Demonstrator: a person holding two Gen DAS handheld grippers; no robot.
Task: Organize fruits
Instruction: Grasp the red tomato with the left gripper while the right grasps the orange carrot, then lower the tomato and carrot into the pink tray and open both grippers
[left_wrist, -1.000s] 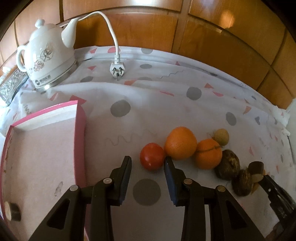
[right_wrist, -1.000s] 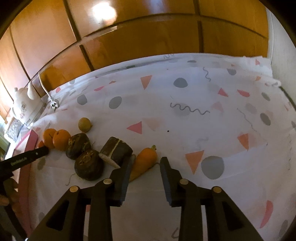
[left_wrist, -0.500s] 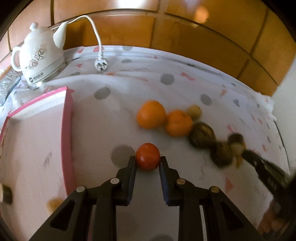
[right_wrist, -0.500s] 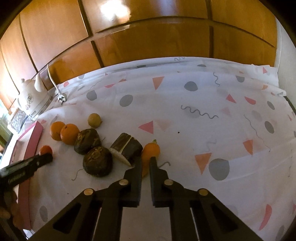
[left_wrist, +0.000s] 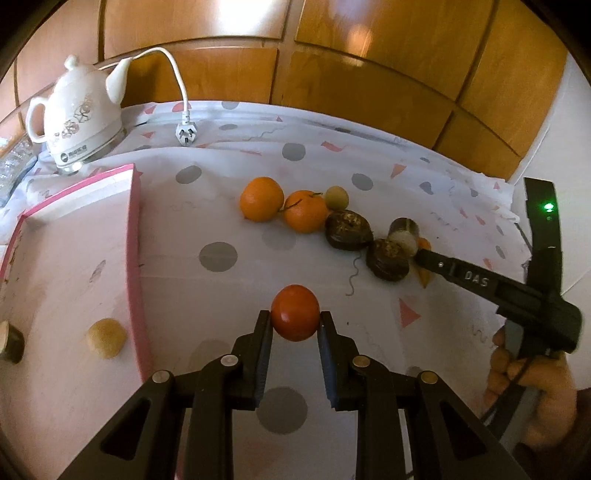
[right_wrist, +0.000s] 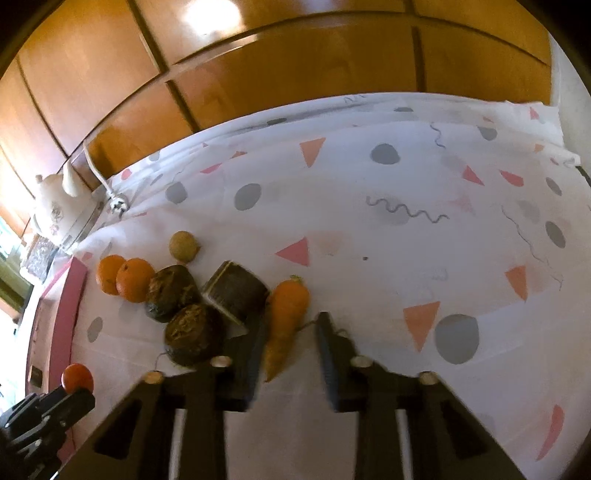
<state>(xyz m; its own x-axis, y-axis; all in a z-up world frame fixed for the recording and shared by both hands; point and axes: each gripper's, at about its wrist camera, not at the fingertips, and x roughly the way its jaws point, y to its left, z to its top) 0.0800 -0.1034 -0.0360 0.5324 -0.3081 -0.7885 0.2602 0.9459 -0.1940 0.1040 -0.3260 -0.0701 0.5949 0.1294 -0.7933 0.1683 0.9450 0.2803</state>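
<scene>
My left gripper (left_wrist: 295, 321) is shut on a red tomato (left_wrist: 295, 312) and holds it above the cloth, right of the pink tray (left_wrist: 133, 258). Two oranges (left_wrist: 261, 198), a small tan fruit (left_wrist: 336, 196) and two dark brown fruits (left_wrist: 347, 230) lie in a row beyond it. My right gripper (right_wrist: 291, 332) is open around a carrot (right_wrist: 286, 315) lying on the cloth; only the left finger touches it. A dark cut piece (right_wrist: 236, 291) lies just left of the carrot. The tomato also shows in the right wrist view (right_wrist: 77, 376).
A white teapot (left_wrist: 79, 118) with cord and plug (left_wrist: 185, 133) stands at the back left. The tray holds a tan ball (left_wrist: 106, 338) and a dark piece (left_wrist: 9, 336). Wooden panels (left_wrist: 332, 55) back the table. The patterned cloth (right_wrist: 424, 229) stretches right.
My left gripper closed on the tomato and drew it back, away from the oranges. My right gripper closed to a narrow gap at the carrot, then opened again.
</scene>
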